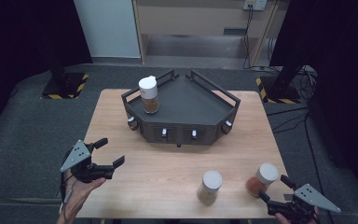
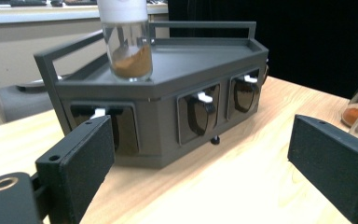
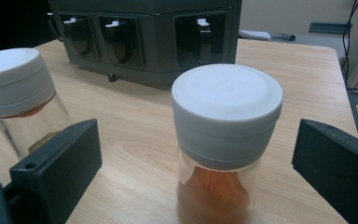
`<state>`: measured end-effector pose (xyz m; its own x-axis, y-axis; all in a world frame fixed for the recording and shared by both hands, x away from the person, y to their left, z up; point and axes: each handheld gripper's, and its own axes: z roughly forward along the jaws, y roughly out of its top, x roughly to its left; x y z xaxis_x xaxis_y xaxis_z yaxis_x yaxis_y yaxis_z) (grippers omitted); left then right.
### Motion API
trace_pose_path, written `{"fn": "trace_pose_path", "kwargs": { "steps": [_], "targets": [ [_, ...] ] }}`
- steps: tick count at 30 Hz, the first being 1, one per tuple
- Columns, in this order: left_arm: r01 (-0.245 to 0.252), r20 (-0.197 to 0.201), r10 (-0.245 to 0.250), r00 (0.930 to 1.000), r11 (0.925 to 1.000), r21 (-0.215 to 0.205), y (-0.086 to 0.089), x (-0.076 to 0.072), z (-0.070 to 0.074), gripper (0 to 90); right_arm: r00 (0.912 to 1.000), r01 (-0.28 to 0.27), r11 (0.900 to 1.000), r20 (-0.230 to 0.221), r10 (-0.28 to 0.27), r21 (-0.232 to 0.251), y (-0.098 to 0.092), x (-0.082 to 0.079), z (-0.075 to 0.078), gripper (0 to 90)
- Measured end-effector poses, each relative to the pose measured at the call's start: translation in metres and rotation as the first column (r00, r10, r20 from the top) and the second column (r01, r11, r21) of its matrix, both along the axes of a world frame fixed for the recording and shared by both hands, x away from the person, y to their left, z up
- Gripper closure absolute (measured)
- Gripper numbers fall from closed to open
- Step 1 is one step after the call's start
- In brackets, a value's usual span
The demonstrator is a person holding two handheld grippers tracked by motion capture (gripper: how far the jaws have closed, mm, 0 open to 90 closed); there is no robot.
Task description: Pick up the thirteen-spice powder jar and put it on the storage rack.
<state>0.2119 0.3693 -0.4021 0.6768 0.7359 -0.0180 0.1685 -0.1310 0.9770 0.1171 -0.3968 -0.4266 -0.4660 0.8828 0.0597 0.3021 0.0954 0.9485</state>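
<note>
I have the right claw at the near right corner of the bench, its jaws spread wide and pressing on nothing. Between them, in the right gripper view, stands an upright spice jar with a white screw cap and orange-red powder in the bottom; there is a clear gap between the glass and each jaw, so the jar is not gripped. Taking the dark corner rack as my landmark, this jar stands on the bench well in front of the rack's right end, near the bench's front edge.

A second jar, white-capped with tan powder, stands just left of the first one, also well in front of the rack and apart from it. In the right gripper view it sits behind my left-hand jaw.

A third jar, with brown powder in the bottom, stands upright on top of the rack, at its left end beside the rail. The rack's front face carries a row of small dark pockets with white tabs.

My left claw hovers over the bench's left front part, in front of and left of the rack, well apart from it. Its jaws stand open with nothing between them, and it looks straight at the rack's front face.
</note>
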Motion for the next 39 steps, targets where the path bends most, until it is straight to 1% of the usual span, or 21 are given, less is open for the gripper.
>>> {"fn": "trace_pose_path", "kwargs": {
  "steps": [4, 7, 9, 14, 18, 27, 31, 36, 37, 39],
  "targets": [
    [0.004, -0.015, -0.004, 0.9999, 1.0000, 0.003, 0.002, -0.004, -0.010, 6.0, 1.0000, 0.000, 1.000, 0.000, 0.000, 0.000, 0.000, 0.000, 0.000, 1.2],
    [0.005, -0.017, -0.005, 0.9998, 1.0000, -0.008, 0.005, -0.008, -0.017, 6.0, 1.0000, -0.001, 1.000, -0.001, 0.001, -0.001, 0.000, 0.000, 0.000, 1.2],
    [0.006, -0.016, -0.006, 0.9998, 1.0000, -0.003, 0.005, -0.011, -0.020, 5.9, 1.0000, -0.001, 1.000, -0.001, 0.001, -0.001, 0.000, 0.000, 0.000, 1.2],
    [0.011, -0.024, -0.011, 0.9997, 0.9998, -0.016, 0.007, -0.017, -0.029, 5.7, 1.0000, -0.001, 1.000, -0.002, 0.001, -0.003, 0.001, 0.000, 0.000, 1.2],
    [0.012, -0.030, -0.012, 0.9995, 0.9998, -0.015, 0.009, -0.019, -0.035, 5.6, 1.0000, -0.002, 1.000, -0.002, 0.002, -0.004, 0.001, 0.001, 0.001, 1.2],
    [-0.009, -0.048, 0.009, 0.9988, 0.9998, -0.015, 0.014, -0.023, -0.049, 5.6, 1.0000, -0.006, 1.000, 0.000, 0.006, -0.003, 0.001, 0.001, 0.000, 1.3],
    [-0.019, -0.060, 0.018, 0.9980, 0.9997, -0.017, 0.017, -0.025, -0.053, 5.1, 1.0000, -0.007, 1.000, 0.002, 0.007, -0.002, 0.001, 0.001, 0.000, 1.3],
    [-0.031, -0.072, 0.030, 0.9969, 0.9995, -0.005, 0.019, -0.026, -0.055, 4.2, 1.0000, -0.006, 1.000, 0.004, 0.006, -0.003, 0.001, 0.000, 0.000, 1.3],
    [-0.033, -0.068, 0.033, 0.9972, 0.9995, 0.003, 0.019, -0.026, -0.055, 4.2, 1.0000, -0.006, 1.000, 0.003, 0.006, -0.002, 0.001, 0.000, 0.000, 1.3],
    [-0.032, -0.068, 0.031, 0.9972, 0.9995, -0.004, 0.019, -0.026, -0.056, 4.1, 1.0000, -0.009, 1.000, 0.004, 0.009, -0.005, 0.000, 0.000, 0.000, 1.3]
  ]
}}
